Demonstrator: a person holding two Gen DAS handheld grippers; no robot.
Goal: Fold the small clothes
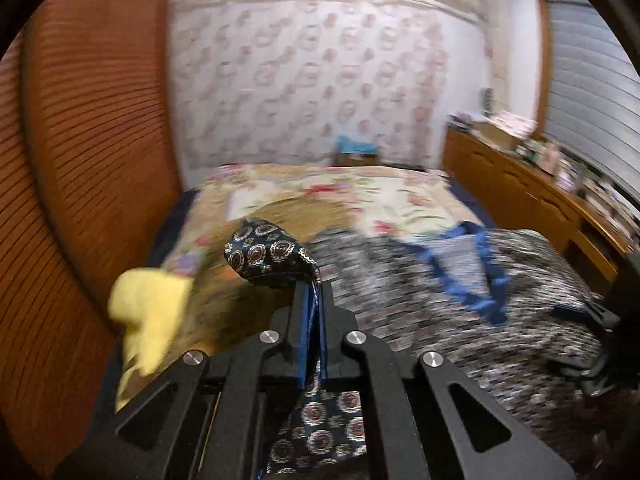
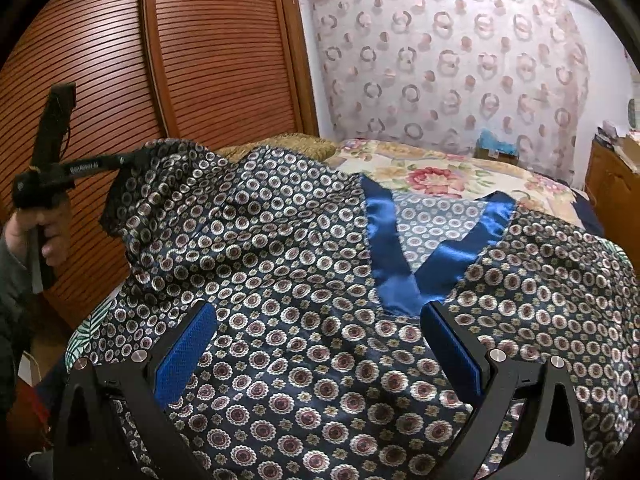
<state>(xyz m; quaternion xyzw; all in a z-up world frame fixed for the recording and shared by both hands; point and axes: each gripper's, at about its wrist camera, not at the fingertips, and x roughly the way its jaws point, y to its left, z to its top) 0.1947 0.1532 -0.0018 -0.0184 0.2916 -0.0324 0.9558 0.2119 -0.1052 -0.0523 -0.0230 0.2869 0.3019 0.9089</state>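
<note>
Patterned garment (image 2: 304, 280) looks light, soft and slippery, so keep your left gripper (image 1: 310, 280) pinched on its raised edge while your right gripper (image 2: 320, 344), jaws wide, takes the opposite edge.

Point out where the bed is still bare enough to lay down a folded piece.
Free: the floral bedspread beyond the garment's blue V collar, toward the patterned curtain. Crowded: the near half, covered by the patterned garment, whose corner the left claw grips; the right claw stands open over it.
</note>
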